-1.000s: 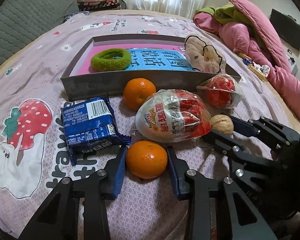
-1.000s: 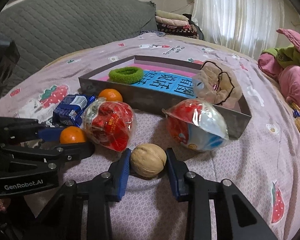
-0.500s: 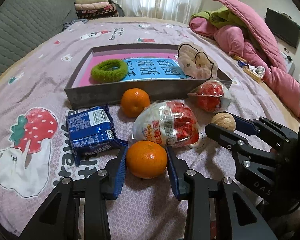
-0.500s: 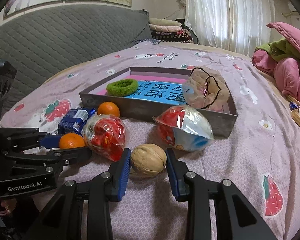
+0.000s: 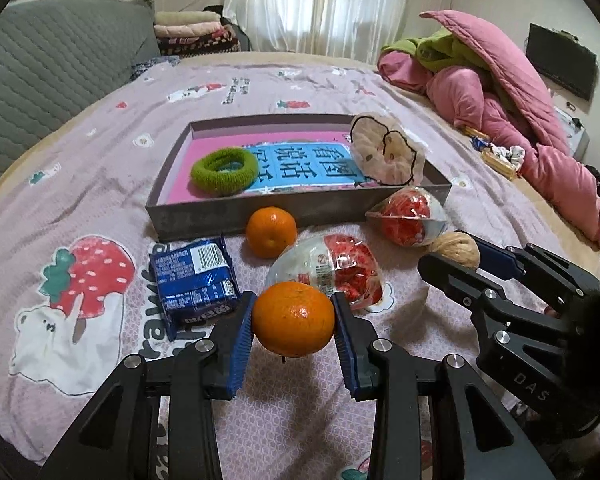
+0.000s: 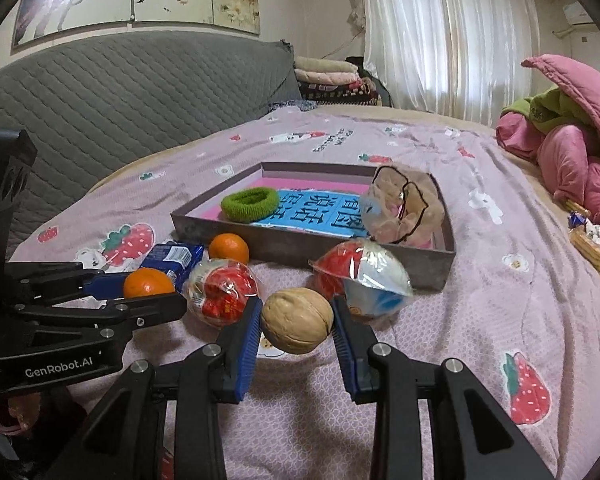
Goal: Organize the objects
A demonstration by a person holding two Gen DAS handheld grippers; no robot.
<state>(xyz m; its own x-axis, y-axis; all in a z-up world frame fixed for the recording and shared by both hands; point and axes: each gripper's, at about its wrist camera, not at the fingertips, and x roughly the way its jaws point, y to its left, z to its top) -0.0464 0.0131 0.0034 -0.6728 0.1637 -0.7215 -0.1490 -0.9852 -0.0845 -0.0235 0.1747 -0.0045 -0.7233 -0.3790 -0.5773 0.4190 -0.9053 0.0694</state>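
Roughly a third done: scrunchie (image 5: 224, 171) & pouch (image 5: 386, 152) sit in tray (image 5: 300, 212), L gripper (image 5: 294, 320) grips an orange (image 5: 293, 319), R gripper (image 6: 296, 322) grips walnut (image 6: 297, 320), both lifted in front of tray; 2nd orange (image 5: 271, 232), biscuits (image 5: 194, 280) & 2 snack bags left.

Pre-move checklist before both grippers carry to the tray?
1. Left gripper shut on orange: ok.
2. Right gripper shut on walnut: ok.
3. Orange off the bedspread: ok, shadow beneath it.
4. Walnut off the bedspread: cannot tell.
5. Free floor in tray: ok, pink strip left of scrunchie.
6. Low straight path: not ok, snack bags and second orange before the tray wall.
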